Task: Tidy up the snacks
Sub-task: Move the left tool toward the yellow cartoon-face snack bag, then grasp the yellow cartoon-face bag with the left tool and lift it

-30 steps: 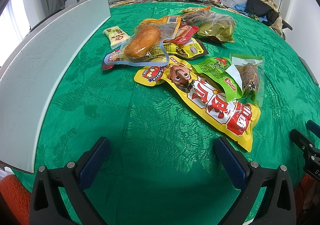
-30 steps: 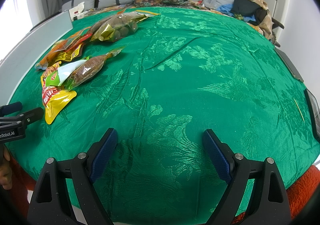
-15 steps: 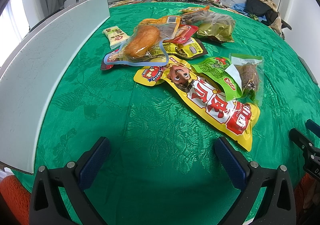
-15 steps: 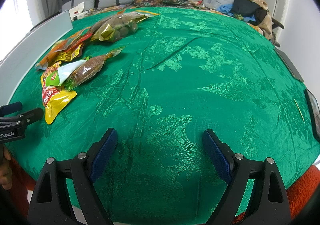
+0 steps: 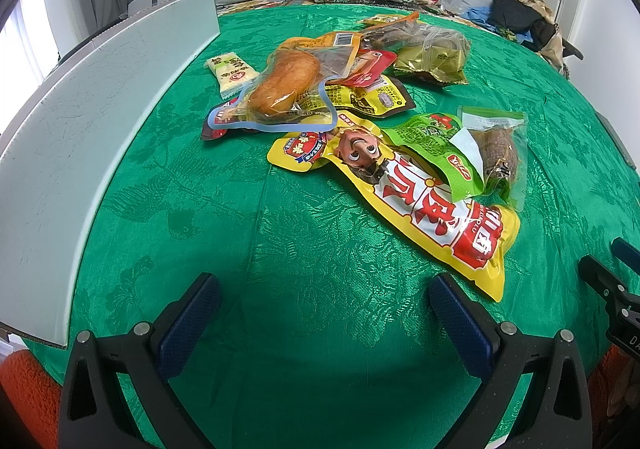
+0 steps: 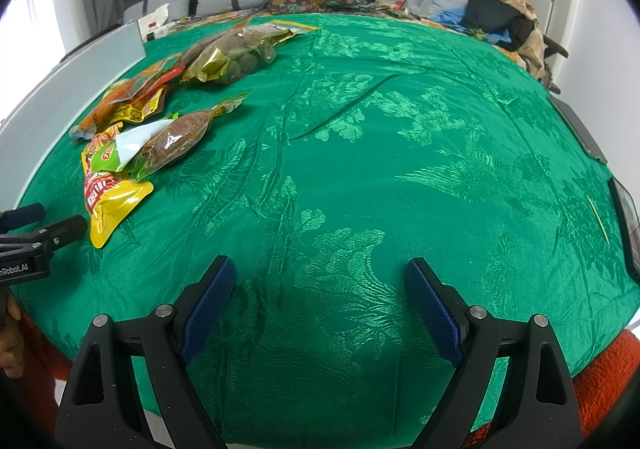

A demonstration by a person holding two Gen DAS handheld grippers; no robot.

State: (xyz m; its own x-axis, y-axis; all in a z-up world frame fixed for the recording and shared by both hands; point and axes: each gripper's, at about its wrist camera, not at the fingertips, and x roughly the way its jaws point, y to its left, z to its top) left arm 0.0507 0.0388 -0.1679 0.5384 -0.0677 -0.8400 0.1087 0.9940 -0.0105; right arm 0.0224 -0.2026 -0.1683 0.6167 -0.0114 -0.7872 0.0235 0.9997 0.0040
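the left gripper [image 5: 324, 301] hangs low over the green tablecloth [image 5: 280, 233] with its two blue fingers wide apart and nothing between them. the right gripper [image 6: 320, 289] is the same, fingers wide apart over a bare part of the cloth, holding nothing.

the snacks lie in a loose pile on the cloth, ahead of the left gripper. closest is a long yellow bag with red letters [image 5: 420, 201]. a green packet [image 5: 436, 145] lies on top of it, and a clear bag with a brown snack [image 5: 500, 149] sits just beside that. farther back is a clear bag with a golden chicken leg [image 5: 280, 85], resting on other packets. a small pale packet [image 5: 230, 71] lies near a long white board [image 5: 80, 129] on the left. a gold and clear bag of round brown snacks [image 6: 236, 57] is at the far end of the pile.
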